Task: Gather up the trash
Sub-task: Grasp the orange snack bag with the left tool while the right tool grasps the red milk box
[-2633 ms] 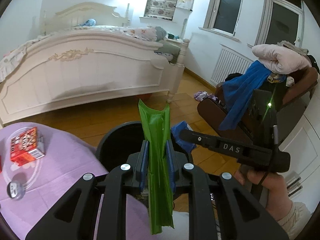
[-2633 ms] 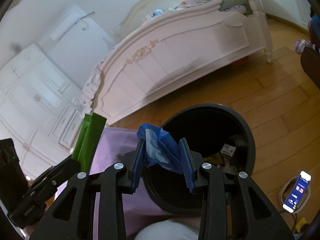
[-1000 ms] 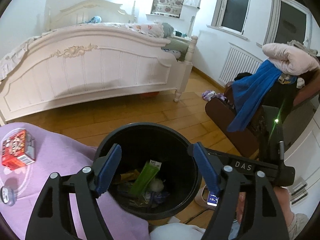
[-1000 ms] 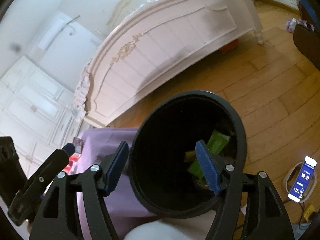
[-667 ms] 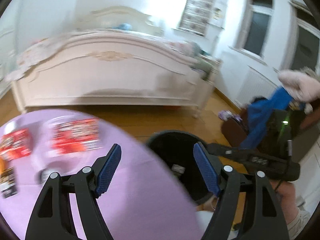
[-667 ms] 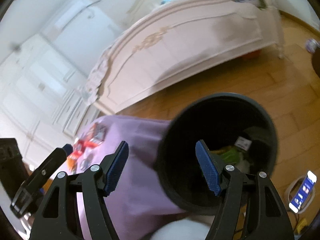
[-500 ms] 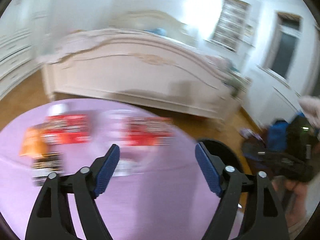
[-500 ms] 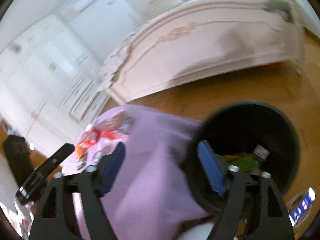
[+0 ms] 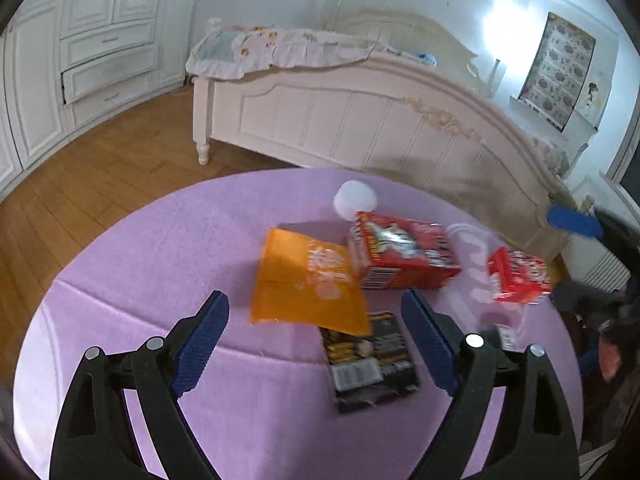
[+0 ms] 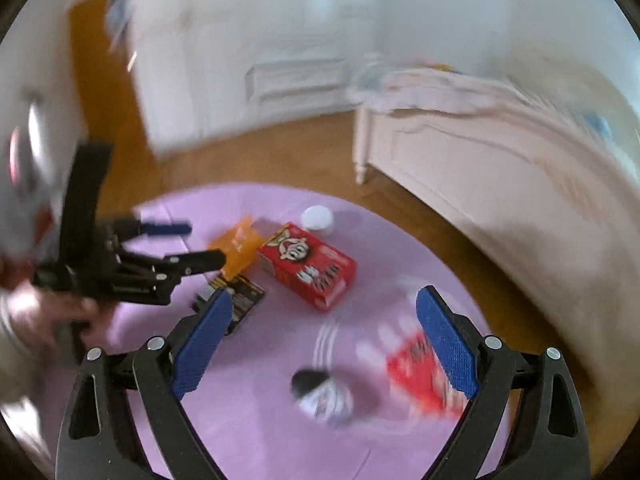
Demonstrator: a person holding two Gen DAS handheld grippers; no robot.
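A round table is covered with a soft lilac cloth that looks a little fuzzy. On it lies the trash. A flat orange packet of thin shiny foil lies near the middle. Its lower edge overlaps a black wrapper, also flat, with yellow print and a white label. Just beside the orange packet lies a red cardboard box on its side, rectangular, with a cartoon picture. Behind the box is a small white round thing; it is too blurred to say what it is. A smaller red carton lies further toward the table edge, next to something clear and glassy that is blurred. In the right wrist view a round black and white object lies close to the camera, very blurred.

The left gripper hangs over the table with its blue ribbed pads spread wide. Its jaws have just been opening, and nothing is between them; the orange packet and the black wrapper lie below the gap, not touched. The right gripper is also spread wide, its jaws have just been opening too, and it holds nothing.

Behind the table stand a cream wooden bed with carved panels and white cupboards, on a wooden floor.
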